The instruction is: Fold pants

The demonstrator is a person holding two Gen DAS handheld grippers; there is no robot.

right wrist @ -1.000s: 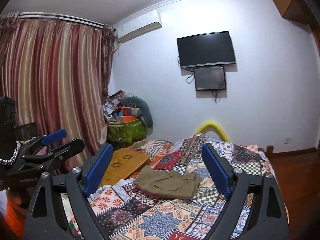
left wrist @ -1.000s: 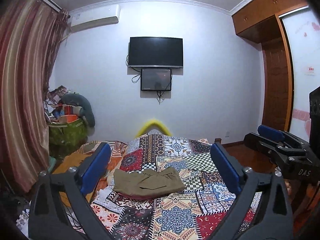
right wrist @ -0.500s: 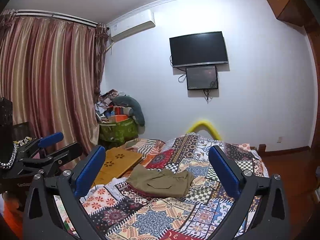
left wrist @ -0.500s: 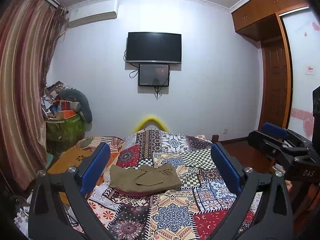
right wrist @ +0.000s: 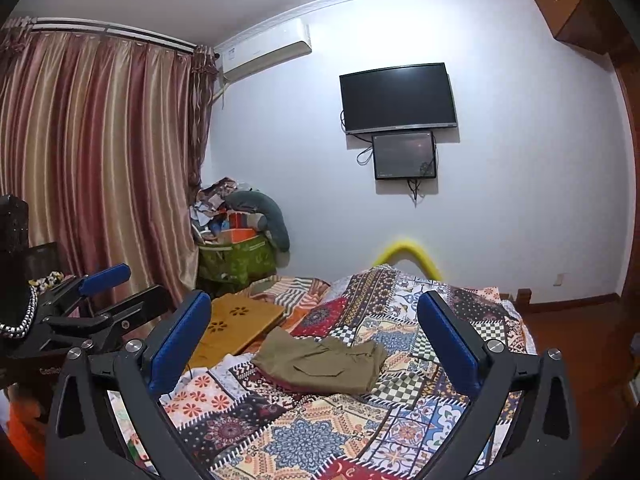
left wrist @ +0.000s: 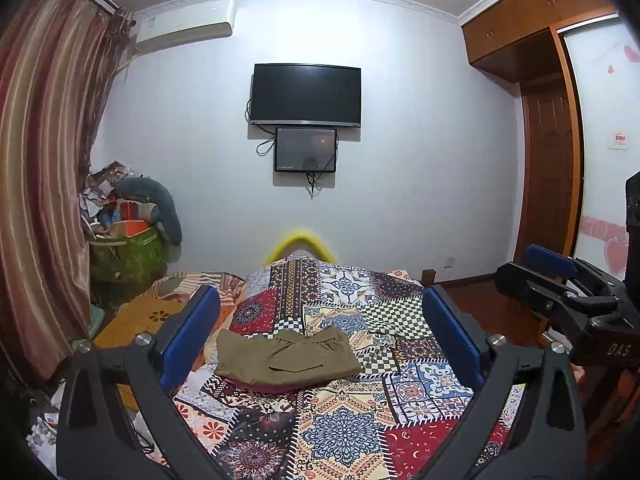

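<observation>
Both grippers are held above the near end of a bed, pointing almost level toward the far wall and tipped only slightly down. The left gripper [left wrist: 316, 334] has its blue pads spread wide apart with nothing between them; in the right wrist view its black frame and one blue pad show at the left edge, well clear of the bedding. The right gripper [right wrist: 314, 338] also stands with its jaws fully apart and empty, and in the left wrist view it shows at the right edge, beside the left one and at about the same height. The pants [left wrist: 286, 356], olive-brown and already folded into a compact rectangle, lie on the patchwork quilt [left wrist: 348, 432] toward the left of the bed's middle, farther off than both sets of fingertips and touched by neither. A dark red layer shows under their near edge. To the left of the pants, on the far left side of the bed, lies a wooden lap tray [right wrist: 236, 328] with flower cut-outs. A television [left wrist: 306, 94] hangs on the far wall.
</observation>
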